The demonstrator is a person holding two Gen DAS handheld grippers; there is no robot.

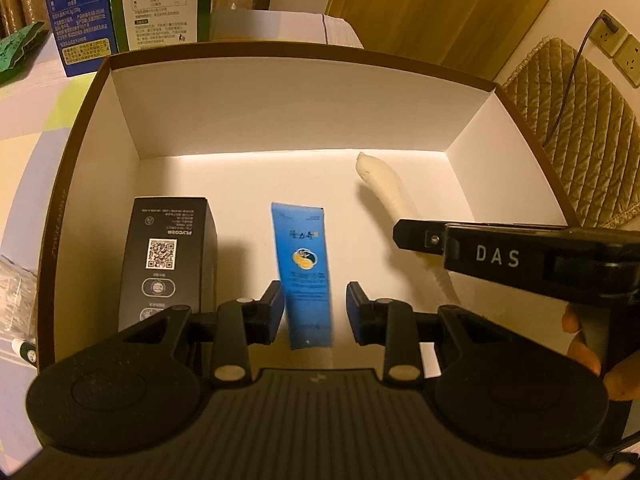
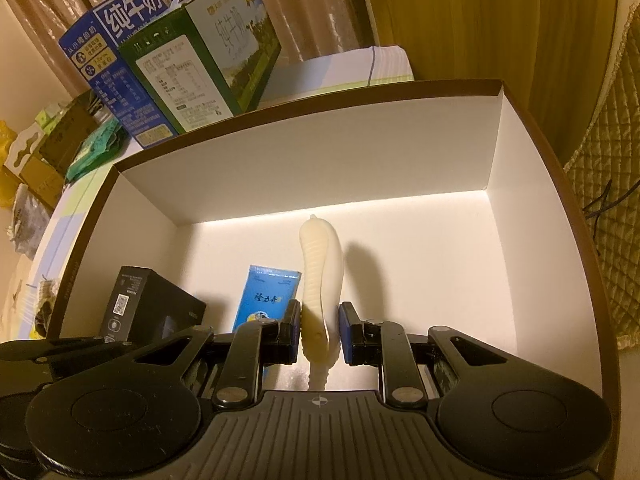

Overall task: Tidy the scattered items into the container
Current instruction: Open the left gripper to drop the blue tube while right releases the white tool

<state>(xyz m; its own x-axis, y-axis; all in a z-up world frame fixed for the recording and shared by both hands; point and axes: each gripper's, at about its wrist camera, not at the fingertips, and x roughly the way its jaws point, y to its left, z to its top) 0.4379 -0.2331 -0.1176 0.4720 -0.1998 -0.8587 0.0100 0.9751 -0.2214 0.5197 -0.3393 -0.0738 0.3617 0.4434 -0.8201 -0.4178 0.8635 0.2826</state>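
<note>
A brown-rimmed cardboard box with a white inside (image 1: 100, 160) (image 2: 520, 200) holds a black carton (image 1: 168, 260) (image 2: 148, 308), a blue tube (image 1: 304, 272) (image 2: 264, 296) and a cream ridged toy (image 1: 384, 184) (image 2: 322, 264). My left gripper (image 1: 314, 312) is open, its fingers either side of the blue tube's lower end with a gap on the right. My right gripper (image 2: 320, 336) has its fingers around the cream toy's near end, a small gap showing on the right side. The right gripper also shows from the side in the left wrist view (image 1: 500, 256).
Blue and green milk cartons (image 2: 168, 64) stand behind the box. A stack of white paper (image 2: 384, 60) lies behind it. A quilted chair cushion (image 1: 580, 128) is to the right. Clutter (image 2: 52, 148) sits at the far left.
</note>
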